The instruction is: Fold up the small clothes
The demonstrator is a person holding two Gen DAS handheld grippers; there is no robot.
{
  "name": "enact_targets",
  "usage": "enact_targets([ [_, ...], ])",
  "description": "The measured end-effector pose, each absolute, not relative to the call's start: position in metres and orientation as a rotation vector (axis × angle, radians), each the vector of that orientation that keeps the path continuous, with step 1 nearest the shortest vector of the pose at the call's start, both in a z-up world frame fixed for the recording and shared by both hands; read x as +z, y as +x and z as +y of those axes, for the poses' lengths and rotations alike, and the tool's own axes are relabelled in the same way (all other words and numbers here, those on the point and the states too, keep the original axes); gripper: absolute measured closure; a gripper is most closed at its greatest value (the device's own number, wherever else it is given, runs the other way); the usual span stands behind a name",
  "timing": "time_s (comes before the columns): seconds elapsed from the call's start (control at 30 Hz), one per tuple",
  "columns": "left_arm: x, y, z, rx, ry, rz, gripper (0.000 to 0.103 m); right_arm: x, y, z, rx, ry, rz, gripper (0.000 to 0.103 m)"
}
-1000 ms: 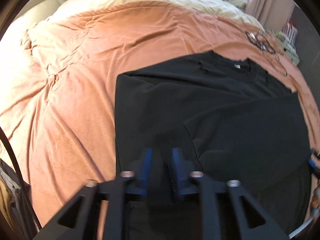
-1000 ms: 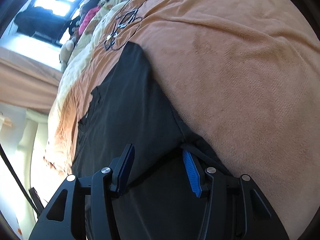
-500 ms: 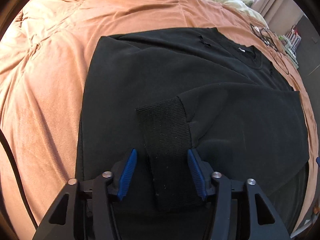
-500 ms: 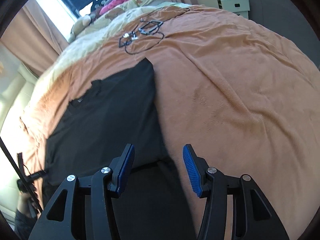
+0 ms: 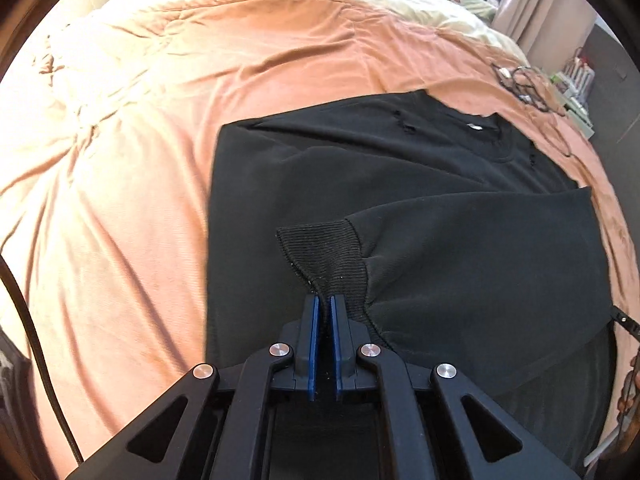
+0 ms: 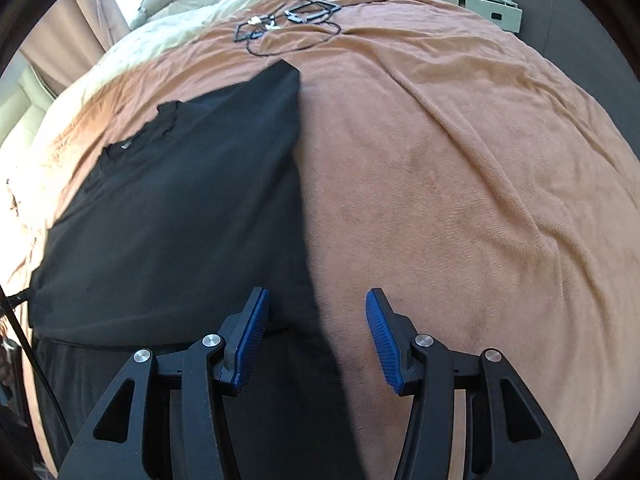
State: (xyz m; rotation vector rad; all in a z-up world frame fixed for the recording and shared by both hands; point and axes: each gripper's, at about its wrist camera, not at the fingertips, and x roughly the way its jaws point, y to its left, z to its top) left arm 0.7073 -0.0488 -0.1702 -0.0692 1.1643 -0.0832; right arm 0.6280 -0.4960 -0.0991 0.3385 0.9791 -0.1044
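Left fingers (image 5: 324, 304) pinched on the ribbed cuff (image 5: 324, 256) of the black sweatshirt (image 5: 360, 168); right gripper (image 6: 314, 332) hangs open over its edge.

I have the sweatshirt spread flat on the bed's orange blanket (image 5: 120, 184), neckline toward 1 o'clock in the left wrist view, one sleeve already laid across the body. My left fingers have just closed, and the cuff puckers between them at 6 o'clock, so I read this as the sleeve-tucking step. The right fingers stand apart, holding nothing, straddling the garment's side edge at 6 o'clock in their own view. Next I need to carry the cuff so the sleeve lies straight, without dragging the body out of square. How much cloth the pinch holds is hard to tell; it may be just the rib's lip.
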Motion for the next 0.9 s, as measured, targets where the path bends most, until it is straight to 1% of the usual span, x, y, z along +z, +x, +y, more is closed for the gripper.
enact_targets([
  [0.13,-0.195,0.706,-0.042,-0.069,-0.083,1.207,0.097,-0.106,0.629,-0.501,-0.104,0.332,0.976,0.055],
  [0.2,-0.201,0.705,-0.041,-0.054,-0.077,1.209,0.09,-0.104,0.626,-0.503,-0.115,0.326,0.973,0.055],
  [0.27,-0.198,0.705,-0.039,-0.032,-0.06,1.205,0.078,-0.1,0.622,-0.508,-0.122,0.337,0.966,0.055],
  [0.33,-0.19,0.707,-0.039,0.014,-0.008,1.194,0.073,-0.092,0.615,-0.511,-0.171,0.312,0.958,0.055],
  [0.43,-0.17,0.705,-0.032,0.114,0.091,1.125,0.073,-0.08,0.606,-0.515,-0.172,0.314,0.929,0.055],
  [0.63,-0.151,0.707,-0.024,0.042,0.019,1.086,0.073,-0.066,0.604,-0.496,-0.07,0.322,0.886,0.055],
  [0.73,-0.155,0.709,-0.032,-0.027,-0.011,1.084,0.073,-0.068,0.606,-0.489,-0.022,0.32,0.885,0.059],
  [0.9,-0.18,0.712,-0.056,-0.103,-0.03,1.126,0.073,-0.082,0.616,-0.49,0.014,0.288,0.902,0.059],
])
